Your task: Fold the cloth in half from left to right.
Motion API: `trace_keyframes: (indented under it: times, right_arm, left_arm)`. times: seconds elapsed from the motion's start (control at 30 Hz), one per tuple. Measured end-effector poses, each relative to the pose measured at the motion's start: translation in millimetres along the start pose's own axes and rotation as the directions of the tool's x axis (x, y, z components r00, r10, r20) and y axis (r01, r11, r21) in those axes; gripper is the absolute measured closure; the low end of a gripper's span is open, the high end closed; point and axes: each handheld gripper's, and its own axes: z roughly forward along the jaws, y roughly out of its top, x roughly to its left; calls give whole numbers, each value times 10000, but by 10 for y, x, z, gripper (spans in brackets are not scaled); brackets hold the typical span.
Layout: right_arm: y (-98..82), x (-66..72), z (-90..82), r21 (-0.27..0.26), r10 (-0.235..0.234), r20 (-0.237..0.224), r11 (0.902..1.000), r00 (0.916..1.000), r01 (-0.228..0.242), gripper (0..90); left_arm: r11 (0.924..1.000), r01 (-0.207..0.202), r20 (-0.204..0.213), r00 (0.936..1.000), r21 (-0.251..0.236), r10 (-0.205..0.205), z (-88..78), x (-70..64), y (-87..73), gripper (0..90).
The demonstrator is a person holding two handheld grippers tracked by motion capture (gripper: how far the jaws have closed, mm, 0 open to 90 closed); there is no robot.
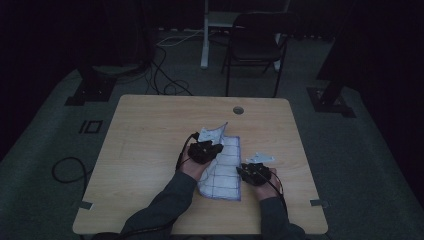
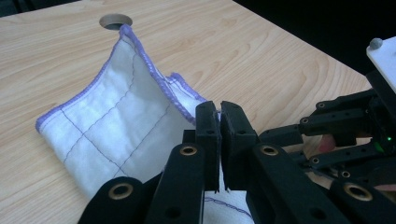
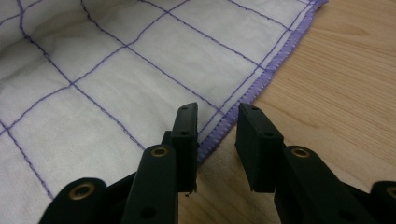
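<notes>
Dishcloth point(image 1: 222, 167), white with purple grid stitching, lies mid-table point(image 1: 150, 130). Soft and light, it will sag; best gripped at the stitched hem. Left gripper point(image 2: 219, 114) is clamped on a raised fold. Right gripper point(image 3: 217, 123) has jaws apart, straddling the hem.

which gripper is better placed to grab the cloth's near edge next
Right. The right gripper is open, its jaws straddling the cloth's purple hem where it lies flat on the table. The left gripper is already shut on a lifted fold of the cloth, so it isn't free.
</notes>
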Motion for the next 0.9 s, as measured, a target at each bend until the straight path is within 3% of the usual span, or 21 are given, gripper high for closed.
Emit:
trace_keyframes:
  times: [0.57,0.9]
  right_arm:
    - [-6,-5,0,-45,20,-12,10000,10000,-20,696]
    - [-7,-11,1,-70,24,-47,10000,10000,-24,696]
  left_arm:
    - [9988,15,158,9999,499,-23,311,-75,-4,874]
    - [9975,-327,297,9991,634,309,403,-161,14,873]
